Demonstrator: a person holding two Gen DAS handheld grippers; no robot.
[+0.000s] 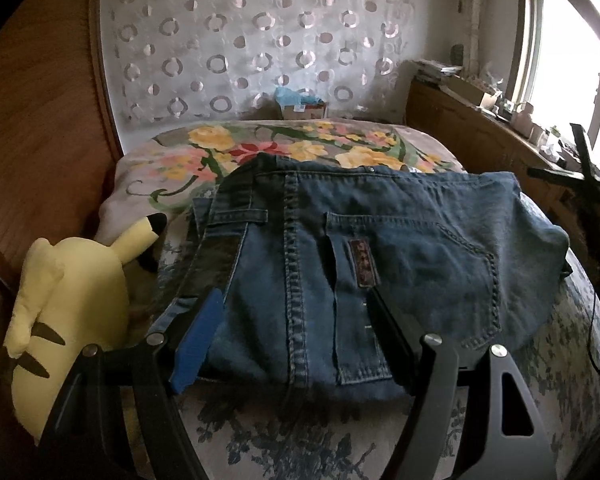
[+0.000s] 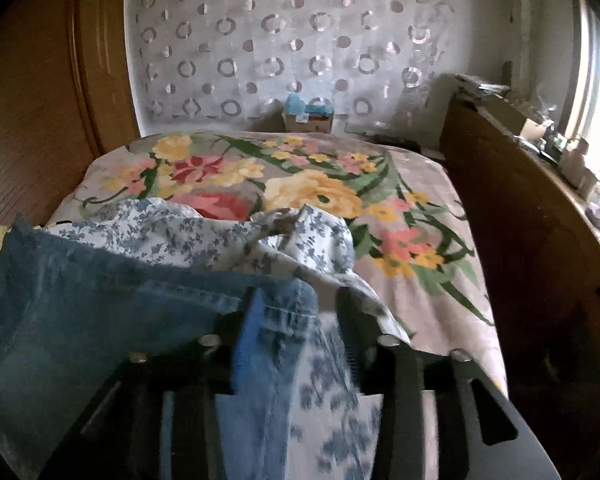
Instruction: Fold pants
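Observation:
A pair of blue jeans lies folded on the bed, waistband and back pocket facing up. My left gripper is wide open at the near edge of the jeans, its blue-padded finger at the left side and its black finger lying on the denim. In the right wrist view the jeans spread to the left, and a bunched denim hem sits between the fingers of my right gripper, which stand apart around it. That view is blurred.
A yellow plush toy lies at the bed's left edge. A floral blanket covers the far half of the bed, and a blue-flowered sheet lies under the jeans. A wooden sideboard with clutter stands to the right. A wooden wall is to the left.

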